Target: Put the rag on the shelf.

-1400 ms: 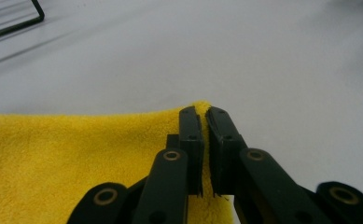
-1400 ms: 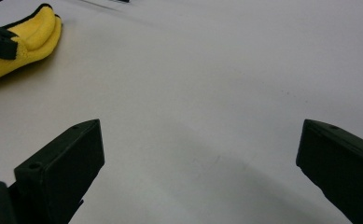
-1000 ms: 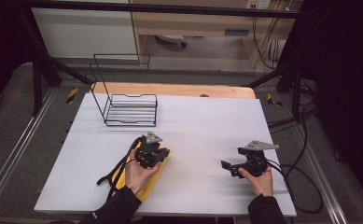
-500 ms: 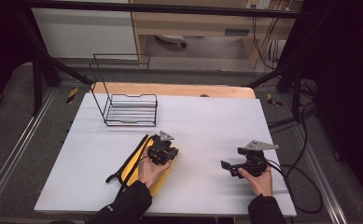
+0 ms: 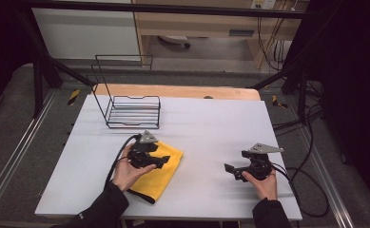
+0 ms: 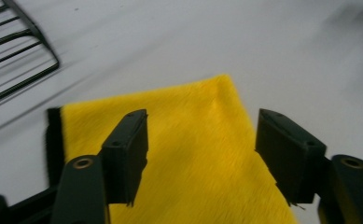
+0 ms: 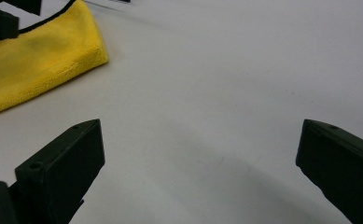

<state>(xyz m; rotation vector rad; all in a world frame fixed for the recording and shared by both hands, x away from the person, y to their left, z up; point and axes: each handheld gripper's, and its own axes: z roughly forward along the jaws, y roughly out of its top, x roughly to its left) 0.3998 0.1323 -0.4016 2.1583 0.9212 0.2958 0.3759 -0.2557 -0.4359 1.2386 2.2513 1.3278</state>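
Note:
A yellow cloth [image 5: 161,173] with a black edge lies folded flat on the white table [image 5: 211,123], at front left. My left gripper [image 5: 163,161] hovers just over the cloth's near end. In the left gripper view its jaws have just been opening; the left gripper [image 6: 201,116] stands open with the cloth [image 6: 193,158] beneath, not pinched. My right gripper [image 5: 234,164] rests at the front right, jaws pointing left toward the cloth. The right gripper view shows the right gripper [image 7: 200,126] open over bare table, with the cloth [image 7: 30,60] off at the upper left.
A black wire rack [image 5: 132,107] stands at the back left of the table, its base bars [image 6: 11,51] just beyond the cloth. A wooden board [image 5: 173,91] borders the far edge. Black cables [image 5: 306,185] trail off the right side.
The left gripper's jaws, shut before, now stand apart and have let the cloth go. The cloth lies folded to the right of the hand. The right gripper has not moved.

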